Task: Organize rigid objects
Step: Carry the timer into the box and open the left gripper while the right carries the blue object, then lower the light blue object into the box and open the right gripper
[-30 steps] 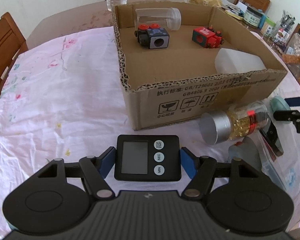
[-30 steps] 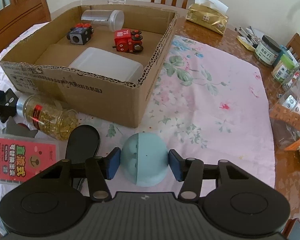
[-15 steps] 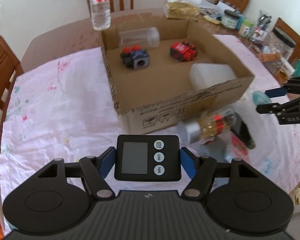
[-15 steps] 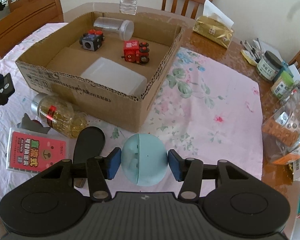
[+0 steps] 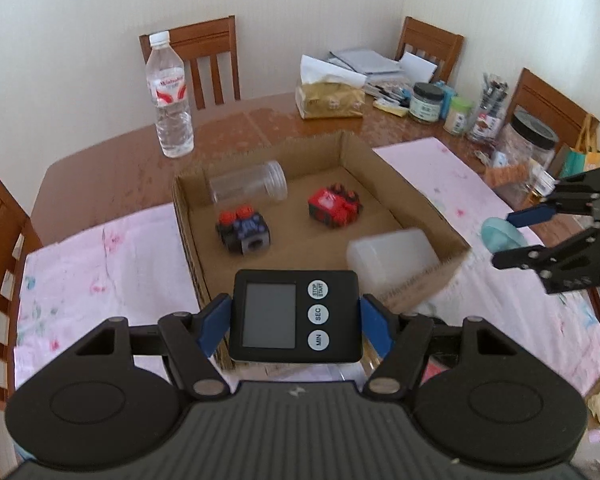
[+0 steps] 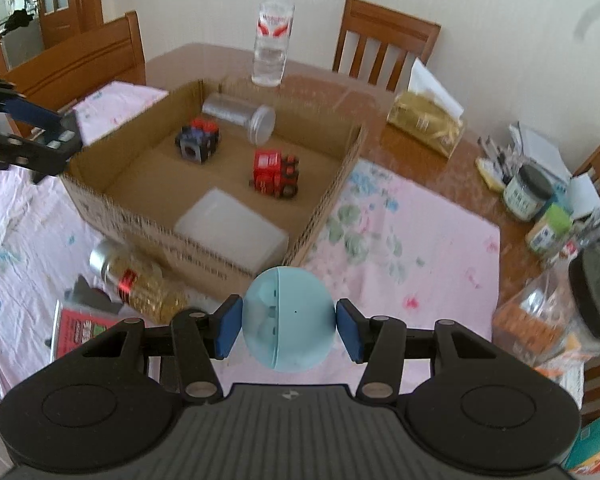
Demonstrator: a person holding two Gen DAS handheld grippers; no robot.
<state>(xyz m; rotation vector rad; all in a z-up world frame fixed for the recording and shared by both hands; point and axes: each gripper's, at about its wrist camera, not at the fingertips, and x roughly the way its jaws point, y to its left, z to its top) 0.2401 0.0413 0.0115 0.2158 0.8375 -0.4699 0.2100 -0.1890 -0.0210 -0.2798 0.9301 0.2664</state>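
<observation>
Above the bench we have lifted the digital timer (image 5: 295, 316) and blue ball (image 6: 289, 319), jaws clamped, toward the cardboard box (image 5: 416, 208).

The right gripper (image 6: 289, 326) clamps a pale blue ball (image 6: 288, 320) between its blue pads, above the pink cloth (image 6: 420, 248). Ahead sits a cardboard box (image 6: 332, 184) holding a red toy (image 6: 274, 174), a dark toy (image 6: 198, 145), a clear jar (image 6: 240, 117) (on its side) and a white tub (image 6: 230, 230).

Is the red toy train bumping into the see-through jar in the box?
Apart. The right wrist view shows bare cardboard floor between the red toy train and the jar in the box.
</observation>
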